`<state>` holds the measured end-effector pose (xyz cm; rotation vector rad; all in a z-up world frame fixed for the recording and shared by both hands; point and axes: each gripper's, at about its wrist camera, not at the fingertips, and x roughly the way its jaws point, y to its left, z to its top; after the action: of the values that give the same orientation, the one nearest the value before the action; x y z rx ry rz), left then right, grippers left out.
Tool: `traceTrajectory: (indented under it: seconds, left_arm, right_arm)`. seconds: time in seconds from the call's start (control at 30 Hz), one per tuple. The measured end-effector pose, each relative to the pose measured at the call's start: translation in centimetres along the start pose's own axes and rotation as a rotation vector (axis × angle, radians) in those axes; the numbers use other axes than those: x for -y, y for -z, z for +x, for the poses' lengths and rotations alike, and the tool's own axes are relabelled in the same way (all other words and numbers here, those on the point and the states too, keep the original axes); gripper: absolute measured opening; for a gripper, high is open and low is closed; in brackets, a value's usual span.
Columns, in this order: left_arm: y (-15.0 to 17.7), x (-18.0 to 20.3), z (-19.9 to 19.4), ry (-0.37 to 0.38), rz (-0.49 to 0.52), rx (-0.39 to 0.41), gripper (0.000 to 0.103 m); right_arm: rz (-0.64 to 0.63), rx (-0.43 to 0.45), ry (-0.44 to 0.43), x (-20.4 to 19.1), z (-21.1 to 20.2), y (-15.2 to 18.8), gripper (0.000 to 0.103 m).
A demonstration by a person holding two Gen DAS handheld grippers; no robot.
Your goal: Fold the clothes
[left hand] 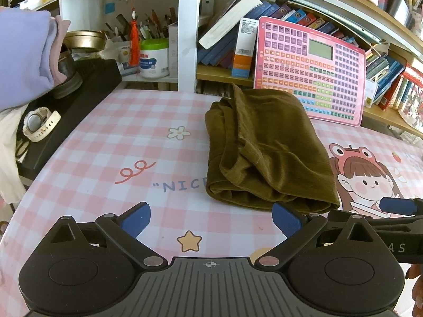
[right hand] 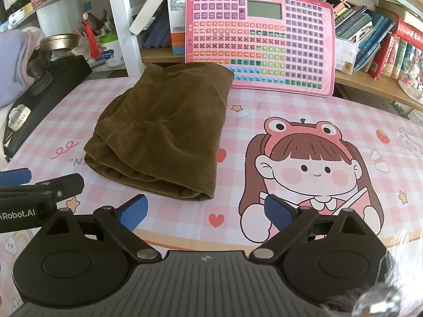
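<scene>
Far left: black case [left hand: 79, 100] with white watch [left hand: 39, 124] on top, lilac cloth [left hand: 23, 52] above. Left gripper [left hand: 211, 219] over the near edge of the table [left hand: 105, 145], blue fingers spread wide, holding nothing. Mid-table, a little right of centre: olive garment [left hand: 267, 153], folded into a thick rectangle, loose edges bunched along its left side, near end close to the fingers. Probably soft, light and limp, corduroy-like ribbing lending some grip; likely to sag and slip open if lifted by one layer, so best pinched through all layers at the near corners. Right gripper [right hand: 206, 208] likewise spread wide and empty, near the garment's near right corner. Far right: pink keyboard chart [right hand: 261, 39] propped against the bookshelf [right hand: 383, 42]. Left view alone shows the garment's bunched left edges clearly; right view alone shows the whole cartoon girl [right hand: 309, 169] print.
</scene>
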<state>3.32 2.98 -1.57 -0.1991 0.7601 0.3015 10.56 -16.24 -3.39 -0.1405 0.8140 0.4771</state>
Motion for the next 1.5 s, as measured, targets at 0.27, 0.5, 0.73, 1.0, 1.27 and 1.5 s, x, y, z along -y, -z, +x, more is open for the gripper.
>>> traceTrajectory:
  seconds: [0.27, 0.5, 0.73, 1.0, 1.27, 1.5]
  left_arm:
    - [0.05, 0.03, -0.04, 0.0, -0.002, 0.0, 0.1]
    - [0.06, -0.02, 0.01, -0.002, -0.003, -0.001, 0.1]
    - [0.06, -0.05, 0.08, -0.002, -0.003, -0.002, 0.1]
    - [0.06, -0.06, 0.18, -0.004, -0.005, -0.003, 0.1]
    - [0.09, -0.08, 0.03, -0.002, -0.002, 0.01, 0.103]
    - [0.2, 0.09, -0.25, -0.023, 0.01, 0.025, 0.103]
  right_arm:
    - [0.002, -0.003, -0.001, 0.04, -0.04, 0.01, 0.096]
    - [0.003, -0.005, 0.0, -0.02, -0.05, 0.02, 0.096]
    - [0.004, -0.007, 0.0, -0.03, 0.01, -0.03, 0.096]
    - [0.006, -0.014, -0.003, -0.03, 0.1, -0.12, 0.096]
    - [0.005, -0.016, -0.004, -0.11, 0.13, -0.12, 0.096]
    - [0.004, -0.015, -0.01, -0.13, 0.11, -0.07, 0.096]
